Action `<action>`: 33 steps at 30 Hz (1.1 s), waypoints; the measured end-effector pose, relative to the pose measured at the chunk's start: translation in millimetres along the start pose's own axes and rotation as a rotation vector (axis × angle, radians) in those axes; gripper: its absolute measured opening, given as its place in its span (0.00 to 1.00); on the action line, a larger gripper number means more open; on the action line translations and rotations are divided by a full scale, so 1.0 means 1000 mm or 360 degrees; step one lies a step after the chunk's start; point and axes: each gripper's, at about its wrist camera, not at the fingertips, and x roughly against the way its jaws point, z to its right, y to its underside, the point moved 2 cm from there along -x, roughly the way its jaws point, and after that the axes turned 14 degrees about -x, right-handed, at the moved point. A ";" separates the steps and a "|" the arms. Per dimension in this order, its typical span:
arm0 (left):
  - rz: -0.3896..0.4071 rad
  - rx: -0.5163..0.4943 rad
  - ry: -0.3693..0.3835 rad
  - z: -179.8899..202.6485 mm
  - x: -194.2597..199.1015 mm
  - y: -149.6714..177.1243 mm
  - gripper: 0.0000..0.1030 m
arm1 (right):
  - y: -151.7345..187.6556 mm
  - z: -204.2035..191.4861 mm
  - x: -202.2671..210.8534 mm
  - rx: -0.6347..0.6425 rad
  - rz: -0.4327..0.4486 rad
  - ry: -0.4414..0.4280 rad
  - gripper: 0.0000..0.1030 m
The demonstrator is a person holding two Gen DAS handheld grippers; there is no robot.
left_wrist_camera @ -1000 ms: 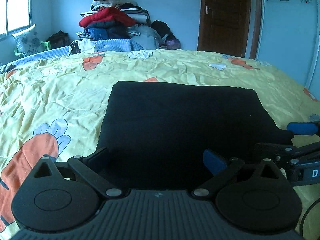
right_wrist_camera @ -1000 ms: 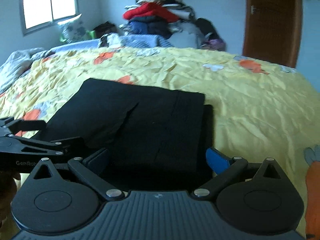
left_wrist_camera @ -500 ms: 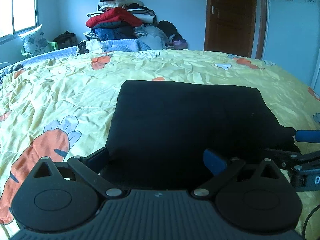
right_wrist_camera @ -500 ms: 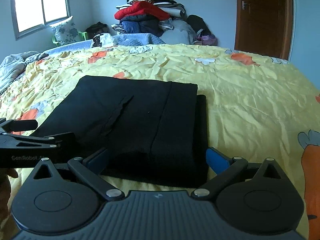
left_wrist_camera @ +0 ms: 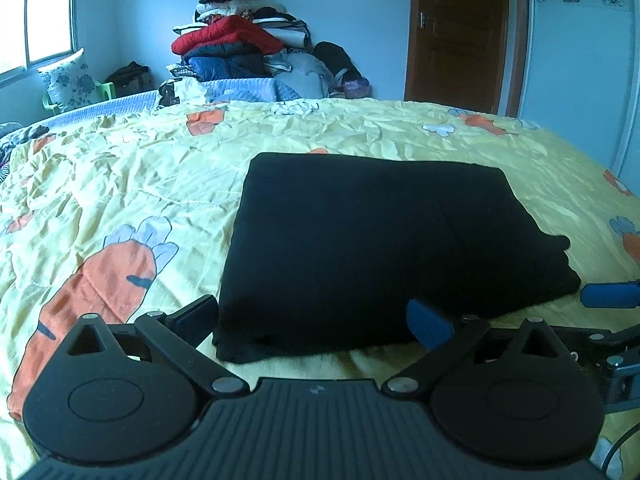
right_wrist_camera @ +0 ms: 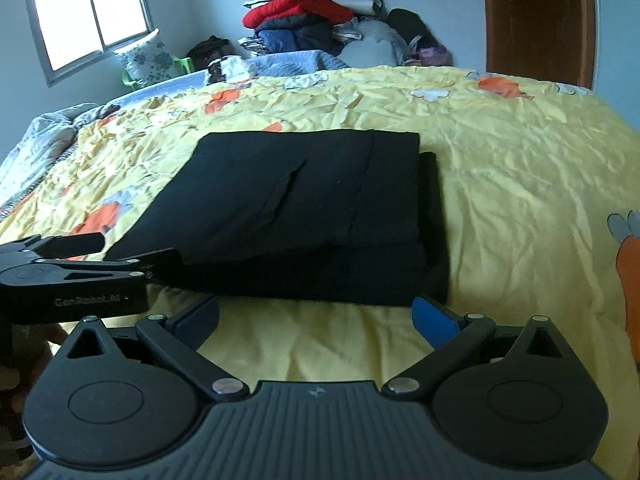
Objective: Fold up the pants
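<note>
Left wrist view shows the black pants [left_wrist_camera: 372, 248] folded into a flat, thick square on the yellow bedspread [left_wrist_camera: 120, 184]. The pants lie in the middle of the view, at about 12 o'clock from the left gripper [left_wrist_camera: 316, 320]. Its two fingers are spread wide and hold nothing. The near edge of the pants sits between the fingertips, and it is hard to tell if they touch it. The right gripper [left_wrist_camera: 608, 312] pokes in at 3 o'clock, just beside the near right corner of the pants.

From the right wrist view, the pants [right_wrist_camera: 320, 208] show stacked layers, with a pocket slit on top. The right gripper [right_wrist_camera: 316, 316] has its fingers spread wide too, with only bedspread [right_wrist_camera: 520, 184] between them. The pants edge is just past the fingertips. The left gripper [right_wrist_camera: 80, 256] comes in at 9 o'clock, with one finger lying against the near left corner of the pants.

A pile of clothes [left_wrist_camera: 244, 44] sits far back at 12 o'clock, and a brown door [left_wrist_camera: 460, 32] stands at 1 o'clock.
</note>
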 end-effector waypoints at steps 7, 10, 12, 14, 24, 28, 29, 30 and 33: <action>0.0013 -0.0021 -0.0008 0.001 0.016 0.015 0.99 | 0.016 -0.010 0.010 0.0027 -0.0014 -0.0017 1.00; 0.0015 0.0002 -0.0003 -0.002 0.022 0.023 0.99 | 0.023 -0.013 0.012 0.0027 -0.0007 -0.0009 1.00; 0.0007 0.0020 -0.0006 -0.004 0.024 0.028 0.99 | 0.027 -0.014 0.013 0.0017 -0.0003 -0.0007 1.00; 0.0000 0.0035 -0.0006 -0.006 0.025 0.032 0.99 | 0.029 -0.013 0.014 0.0000 0.0006 -0.0008 1.00; -0.0017 0.0006 -0.0008 -0.007 0.027 0.048 0.99 | 0.037 -0.009 0.011 -0.0059 0.0009 0.0003 1.00; -0.0029 -0.0007 -0.0021 -0.010 0.025 0.053 0.99 | 0.040 -0.011 0.008 -0.0028 0.0030 0.0030 1.00; -0.0029 -0.0007 -0.0023 -0.011 0.025 0.053 0.99 | 0.040 -0.011 0.008 -0.0026 0.0038 0.0034 1.00; -0.0025 -0.0008 -0.0023 -0.012 0.025 0.054 0.99 | 0.040 -0.010 0.006 -0.0025 0.0043 0.0039 1.00; -0.0028 -0.0006 -0.0022 -0.012 0.023 0.056 1.00 | 0.040 -0.008 0.004 0.0006 0.0068 0.0061 1.00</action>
